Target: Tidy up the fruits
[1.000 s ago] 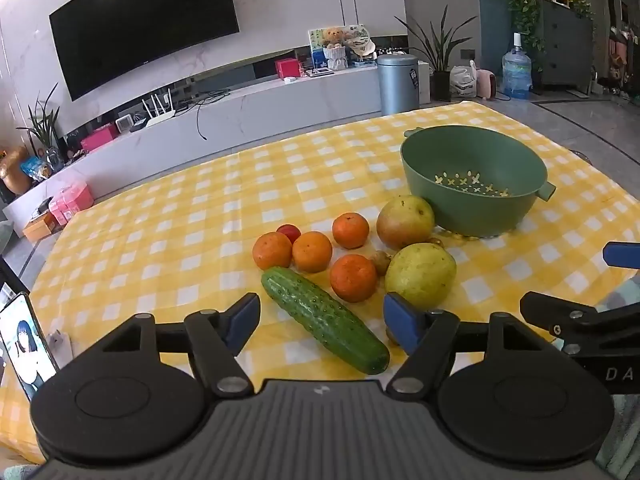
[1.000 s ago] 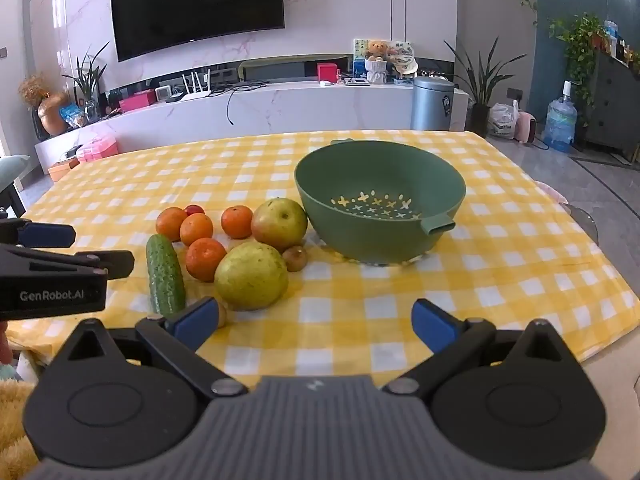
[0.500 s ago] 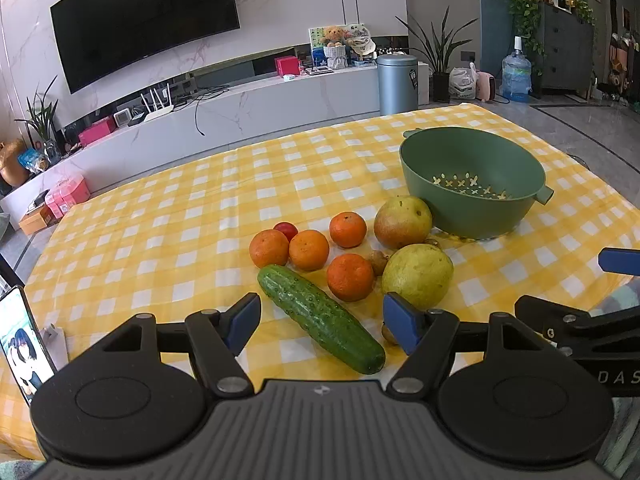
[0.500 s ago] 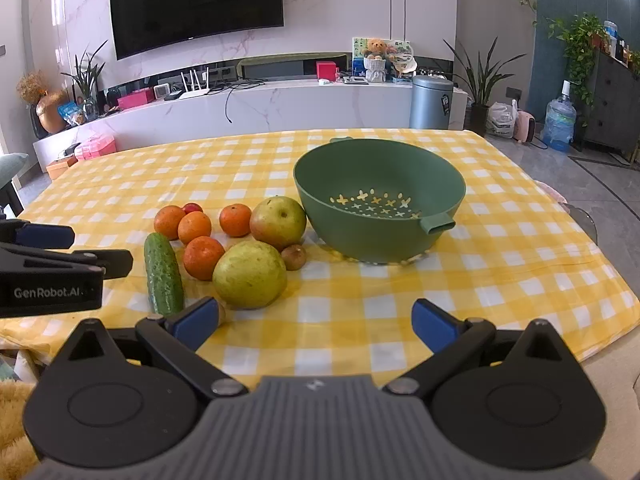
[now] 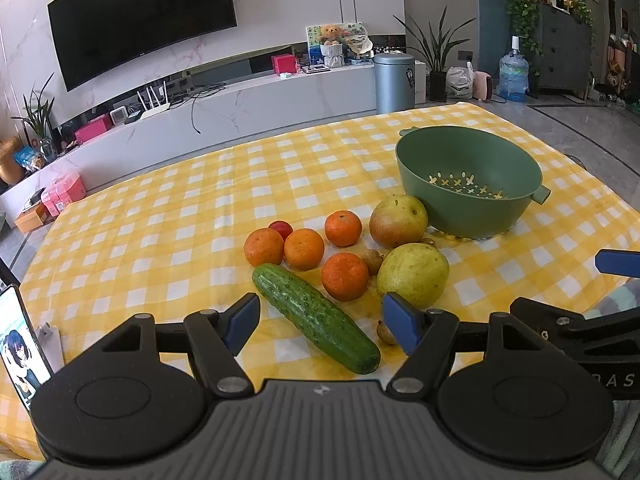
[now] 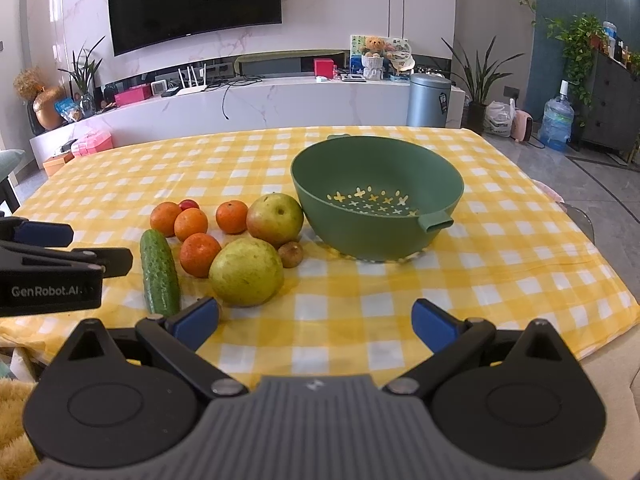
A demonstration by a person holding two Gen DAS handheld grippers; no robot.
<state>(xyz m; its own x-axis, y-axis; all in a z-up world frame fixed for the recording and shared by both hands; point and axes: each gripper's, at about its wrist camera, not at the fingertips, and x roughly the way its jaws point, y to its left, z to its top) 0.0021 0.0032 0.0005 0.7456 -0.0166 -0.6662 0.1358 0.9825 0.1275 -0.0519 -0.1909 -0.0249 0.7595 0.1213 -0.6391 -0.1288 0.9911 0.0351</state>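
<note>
A heap of fruit lies on the yellow checked tablecloth [image 5: 160, 216]: several oranges [image 5: 345, 276], a small red fruit [image 5: 281, 228], a red-green apple [image 5: 398, 221], a yellow-green pear [image 5: 413, 275], small brown fruits [image 5: 373, 261] and a cucumber [image 5: 316, 317]. An empty green colander bowl [image 5: 468, 184] [image 6: 376, 196] stands to the right of them. My left gripper [image 5: 322, 322] is open above the near end of the cucumber, touching nothing. My right gripper [image 6: 314, 322] is open over bare cloth in front of the pear [image 6: 246, 271] and the bowl.
A phone [image 5: 20, 344] leans at the table's near left corner. The table's right edge [image 6: 600, 280] drops off to the floor. Behind the table runs a white TV bench [image 6: 256, 100] with a grey bin [image 6: 429, 99] beside it.
The left wrist view has shifted slightly, with the fruit now a little lower left in the picture. The right gripper has drifted slightly. Both grippers stay open and nothing on the table has moved.
</note>
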